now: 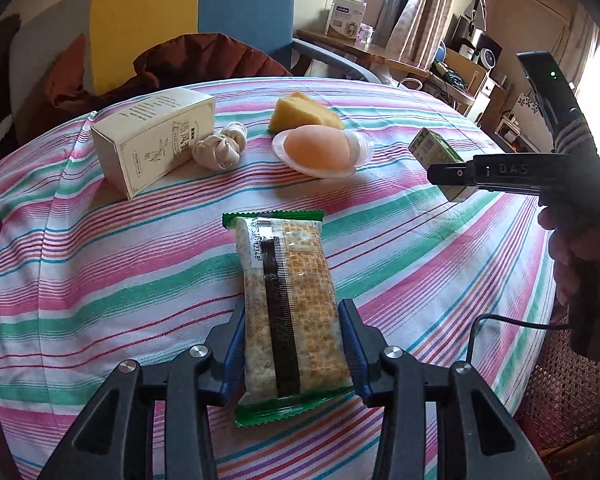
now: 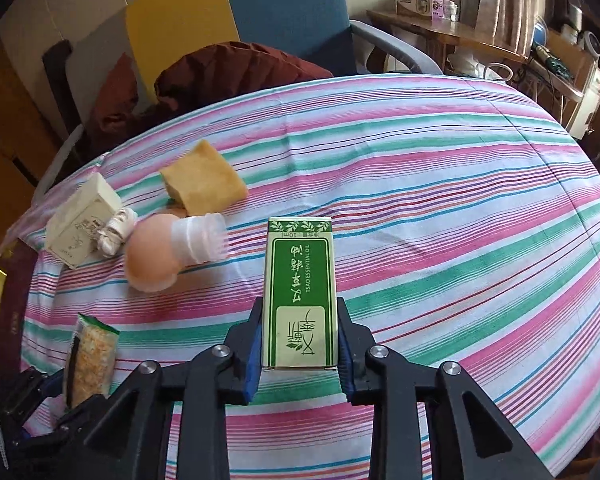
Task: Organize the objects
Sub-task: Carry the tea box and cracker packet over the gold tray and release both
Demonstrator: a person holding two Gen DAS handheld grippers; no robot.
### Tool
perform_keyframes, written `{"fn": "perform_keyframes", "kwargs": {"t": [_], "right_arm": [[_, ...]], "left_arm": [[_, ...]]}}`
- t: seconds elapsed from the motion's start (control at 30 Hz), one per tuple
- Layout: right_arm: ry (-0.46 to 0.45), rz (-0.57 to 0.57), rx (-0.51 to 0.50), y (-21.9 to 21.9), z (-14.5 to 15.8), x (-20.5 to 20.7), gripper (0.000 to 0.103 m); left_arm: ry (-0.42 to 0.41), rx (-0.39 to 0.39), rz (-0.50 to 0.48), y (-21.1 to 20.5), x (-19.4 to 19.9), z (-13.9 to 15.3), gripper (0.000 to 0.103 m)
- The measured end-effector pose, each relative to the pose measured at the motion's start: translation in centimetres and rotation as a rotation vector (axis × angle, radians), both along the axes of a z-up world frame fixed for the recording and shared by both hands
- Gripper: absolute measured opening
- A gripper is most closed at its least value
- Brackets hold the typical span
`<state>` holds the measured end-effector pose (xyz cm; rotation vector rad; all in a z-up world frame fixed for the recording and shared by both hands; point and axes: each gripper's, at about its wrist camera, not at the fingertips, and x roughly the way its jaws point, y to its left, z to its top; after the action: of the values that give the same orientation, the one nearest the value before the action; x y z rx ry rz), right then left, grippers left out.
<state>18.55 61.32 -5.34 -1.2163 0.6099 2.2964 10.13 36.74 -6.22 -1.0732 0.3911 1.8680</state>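
My left gripper [image 1: 292, 344] is shut on a green-edged cracker packet [image 1: 290, 304], held over the striped tablecloth [image 1: 100, 280]. My right gripper [image 2: 300, 344] is shut on a green and cream essential oil box [image 2: 300, 292], held above the cloth; this box [image 1: 436, 152] and the gripper also show at the right of the left wrist view. On the table lie a cream carton [image 1: 152, 144], a knotted white cloth [image 1: 220, 148], a yellow sponge [image 1: 304, 114] and a peach-coloured puff with a clear cap [image 1: 320, 148]. The cracker packet [image 2: 90, 356] shows at the lower left of the right wrist view.
A blue and yellow chair [image 1: 204, 20] with a dark red jacket [image 1: 204, 56] stands behind the table. A wooden desk [image 1: 360, 48] with a white box [image 1: 346, 16] is at the back right. The table's right edge drops near a woven seat [image 1: 560, 392].
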Motion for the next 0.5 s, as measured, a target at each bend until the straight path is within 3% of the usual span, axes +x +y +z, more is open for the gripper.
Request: {"fn": "perform_keyframes", "kwargs": {"t": [0.3,0.5], "right_arm": [[0.091,0.142,0.022,-7.1,0.9,-0.8,0.031],[0.063,0.226,0.03,-10.2,0.1,-2.1,0.031]], "left_arm": [[-0.042,0.06,0.05,-3.7,-0.8,0.5,0.043],[-0.06,0.113,0.124,-8.2,-2.2,1.3,0.043]]}}
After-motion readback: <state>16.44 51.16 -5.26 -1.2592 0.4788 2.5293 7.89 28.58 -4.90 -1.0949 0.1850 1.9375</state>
